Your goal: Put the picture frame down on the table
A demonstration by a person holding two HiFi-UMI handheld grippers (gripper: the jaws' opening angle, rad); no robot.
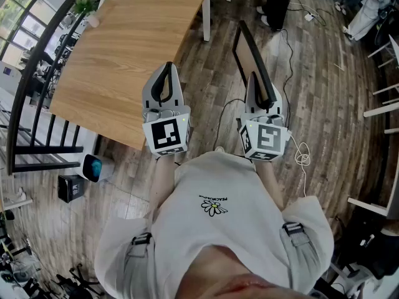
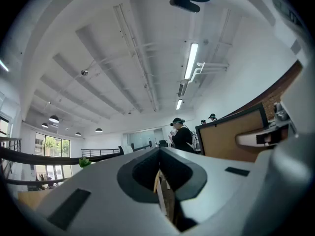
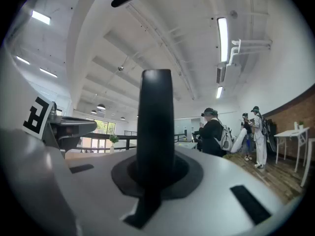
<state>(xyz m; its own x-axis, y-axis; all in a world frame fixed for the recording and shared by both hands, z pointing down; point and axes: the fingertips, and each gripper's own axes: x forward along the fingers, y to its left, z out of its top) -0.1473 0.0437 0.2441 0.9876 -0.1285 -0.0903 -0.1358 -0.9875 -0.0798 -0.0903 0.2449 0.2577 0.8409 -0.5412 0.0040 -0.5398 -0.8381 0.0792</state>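
Note:
The picture frame (image 1: 254,58) is black and thin. In the head view I see it edge-on, held above the wooden floor to the right of the table (image 1: 137,42). My right gripper (image 1: 257,83) is shut on its lower edge, and in the right gripper view the frame's black bar (image 3: 156,117) stands upright out of the right gripper (image 3: 156,168). The left gripper view shows the frame's brown back (image 2: 229,139) at the right. My left gripper (image 1: 167,70) is shut and holds nothing, over the table's near edge; its jaws (image 2: 159,154) meet in a thin slit.
A small potted plant (image 1: 86,10) stands at the table's far left corner. A black railing (image 1: 37,86) curves along the left. A white cable (image 1: 303,154) lies on the floor by my right side. People (image 3: 212,137) stand further back, with white furniture (image 1: 383,108) at the right.

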